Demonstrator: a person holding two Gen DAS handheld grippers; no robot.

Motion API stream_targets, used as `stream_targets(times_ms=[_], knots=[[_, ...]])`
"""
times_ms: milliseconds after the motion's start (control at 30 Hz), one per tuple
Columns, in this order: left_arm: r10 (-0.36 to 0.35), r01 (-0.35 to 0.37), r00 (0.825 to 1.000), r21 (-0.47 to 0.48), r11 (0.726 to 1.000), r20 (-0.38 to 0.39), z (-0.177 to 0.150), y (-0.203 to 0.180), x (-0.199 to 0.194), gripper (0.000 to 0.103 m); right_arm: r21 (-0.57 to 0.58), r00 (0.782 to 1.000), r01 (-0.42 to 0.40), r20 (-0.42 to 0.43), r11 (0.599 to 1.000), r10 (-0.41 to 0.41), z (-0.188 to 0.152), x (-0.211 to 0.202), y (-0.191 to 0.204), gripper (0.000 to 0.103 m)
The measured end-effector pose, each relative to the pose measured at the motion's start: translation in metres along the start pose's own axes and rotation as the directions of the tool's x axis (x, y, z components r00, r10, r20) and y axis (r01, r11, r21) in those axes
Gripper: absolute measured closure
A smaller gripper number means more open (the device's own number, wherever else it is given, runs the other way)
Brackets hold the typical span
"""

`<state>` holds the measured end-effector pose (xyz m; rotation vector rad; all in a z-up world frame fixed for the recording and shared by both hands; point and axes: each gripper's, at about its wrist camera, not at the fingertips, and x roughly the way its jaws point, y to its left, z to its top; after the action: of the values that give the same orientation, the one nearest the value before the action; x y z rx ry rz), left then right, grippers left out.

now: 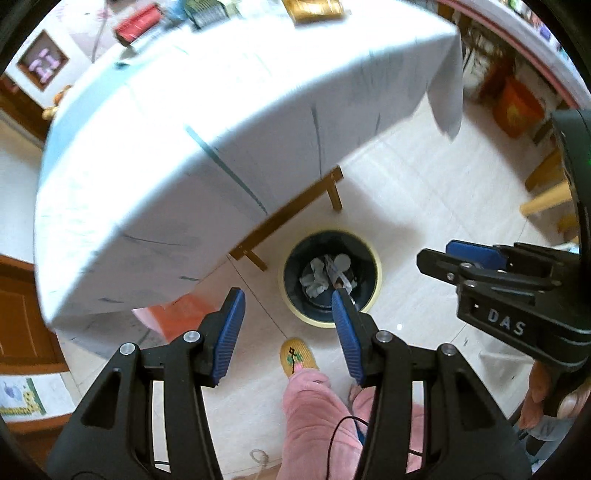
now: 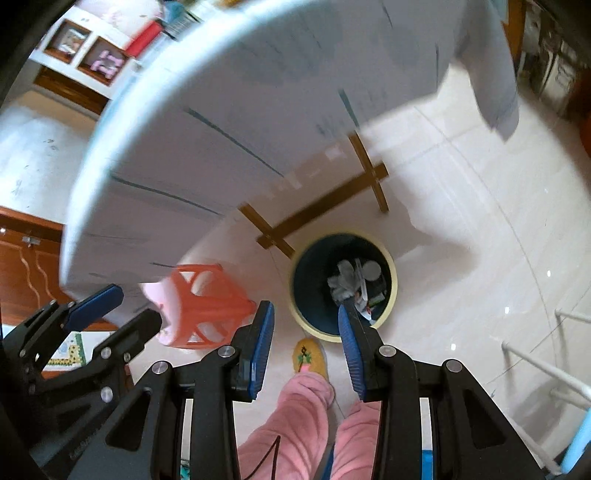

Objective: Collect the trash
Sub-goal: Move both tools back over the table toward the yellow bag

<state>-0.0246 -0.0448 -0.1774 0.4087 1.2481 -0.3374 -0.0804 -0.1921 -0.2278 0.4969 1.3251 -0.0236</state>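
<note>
A dark trash bin with a yellow rim (image 1: 318, 322) stands on the floor by the table, with crumpled paper and other trash (image 1: 320, 276) inside. High above the floor, my left gripper (image 1: 288, 298) points down, open, with nothing between its blue pads (image 1: 229, 339). To its right hangs my right gripper (image 1: 463, 254). In the right wrist view, the right gripper (image 2: 306, 309) is open and empty over the bin's rim (image 2: 393, 284) and the trash (image 2: 350, 280). The left gripper (image 2: 110, 304) shows at the left.
A table under a white cloth (image 1: 184, 147) fills the upper left, with a red item (image 1: 138, 22) and a gold box (image 1: 314, 9) at its far edge. An orange stool (image 2: 207, 306) stands under it. The person's pink trouser legs (image 2: 295, 424) and yellow slipper (image 2: 309, 356) are below.
</note>
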Motion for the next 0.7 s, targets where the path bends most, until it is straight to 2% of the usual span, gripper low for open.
stream_targets(times_ms=[233, 300, 400, 567, 700], knots=[[0.045, -0.042, 0.992, -0.028, 0.999, 0.121, 0.021, 0.014, -0.094, 0.057, -0.104, 0.993, -0.021, 0.116, 0.994, 0.033, 0.017, -0.107, 0.040, 0.065], [0.064, -0.060, 0.985, -0.030, 0.998, 0.160, 0.028, 0.016, -0.117, 0.057, -0.125, 0.986, -0.025, 0.162, 0.992, 0.046, 0.025, -0.137, 0.049, 0.057], [0.083, -0.075, 0.973, -0.047, 0.996, 0.215, 0.045, 0.024, -0.148, 0.057, -0.154, 0.969, -0.036, 0.237, 0.987, 0.072, 0.036, -0.179, 0.062, 0.051], [0.083, -0.060, 0.954, -0.089, 0.994, 0.288, 0.080, 0.043, -0.189, 0.057, -0.178, 0.948, -0.057, 0.298, 0.982, 0.109, 0.061, -0.218, 0.073, 0.049], [0.076, -0.053, 0.943, -0.078, 0.996, 0.325, 0.106, 0.048, -0.202, 0.048, -0.192, 0.937, -0.036, 0.335, 0.981, 0.100, 0.083, -0.232, 0.079, 0.042]])
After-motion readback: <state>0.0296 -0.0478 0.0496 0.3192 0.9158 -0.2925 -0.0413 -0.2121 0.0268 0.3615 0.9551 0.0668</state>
